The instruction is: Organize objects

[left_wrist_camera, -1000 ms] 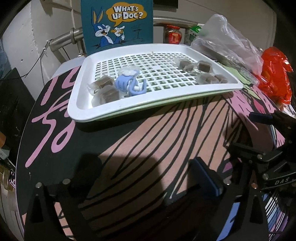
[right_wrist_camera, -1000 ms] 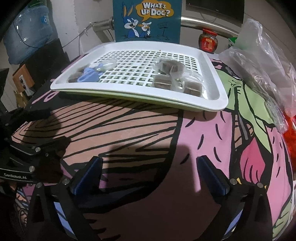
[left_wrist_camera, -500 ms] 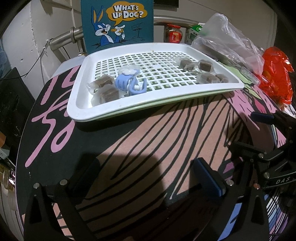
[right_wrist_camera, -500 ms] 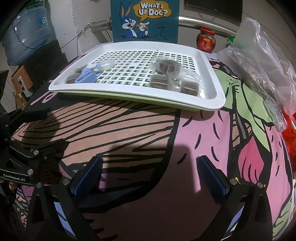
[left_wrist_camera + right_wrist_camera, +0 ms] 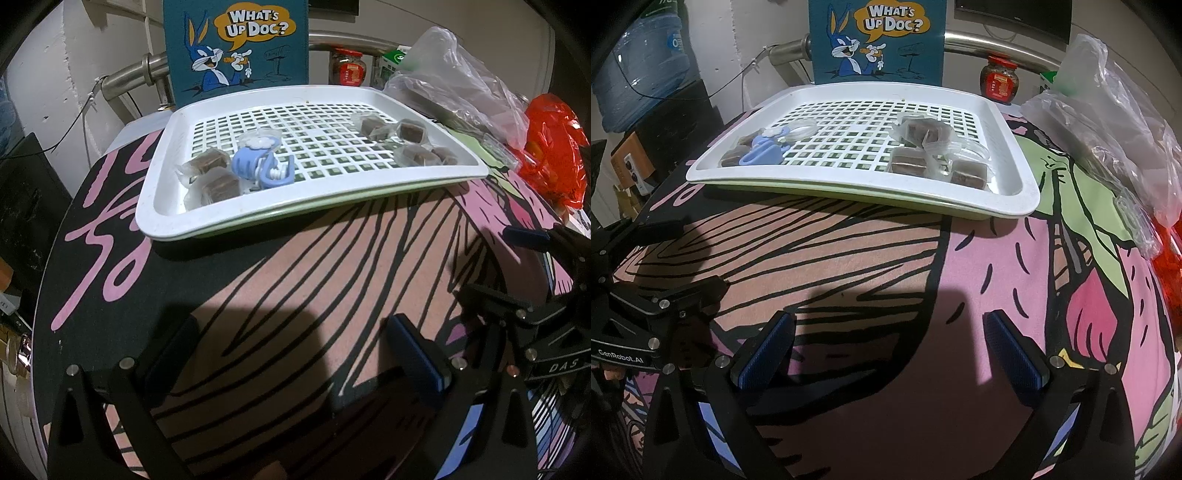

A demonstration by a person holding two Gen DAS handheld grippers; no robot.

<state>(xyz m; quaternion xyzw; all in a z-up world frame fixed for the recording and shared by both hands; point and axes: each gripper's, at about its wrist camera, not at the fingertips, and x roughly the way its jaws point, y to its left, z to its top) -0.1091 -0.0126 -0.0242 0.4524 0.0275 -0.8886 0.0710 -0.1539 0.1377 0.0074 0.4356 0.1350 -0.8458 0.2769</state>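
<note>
A white perforated tray (image 5: 159, 210) (image 5: 1015, 192) rests on a cartoon-printed tablecloth. At its left end lie a blue hair claw clip (image 5: 260, 168) (image 5: 759, 153) and two wrapped brown sweets (image 5: 214, 184). Several more wrapped brown sweets (image 5: 410, 142) (image 5: 923, 147) sit at its right end. My left gripper (image 5: 291, 347) hovers open over the cloth, well short of the tray, nothing between its fingers. My right gripper (image 5: 886, 350) is open too, also empty and short of the tray. Each gripper shows at the edge of the other's view.
A blue cartoon-rabbit sign (image 5: 236, 48) (image 5: 875, 40) stands behind the tray. A clear plastic bag (image 5: 450, 88) (image 5: 1108, 110) and red wrapping (image 5: 554, 147) lie to the right. A red-labelled jar (image 5: 999, 79) and a steel rail stand at the back. A water bottle (image 5: 639, 62) is far left.
Both grippers have drifted slightly back and lower, so the tray sits a little higher in each view. Nothing was picked up or released.
</note>
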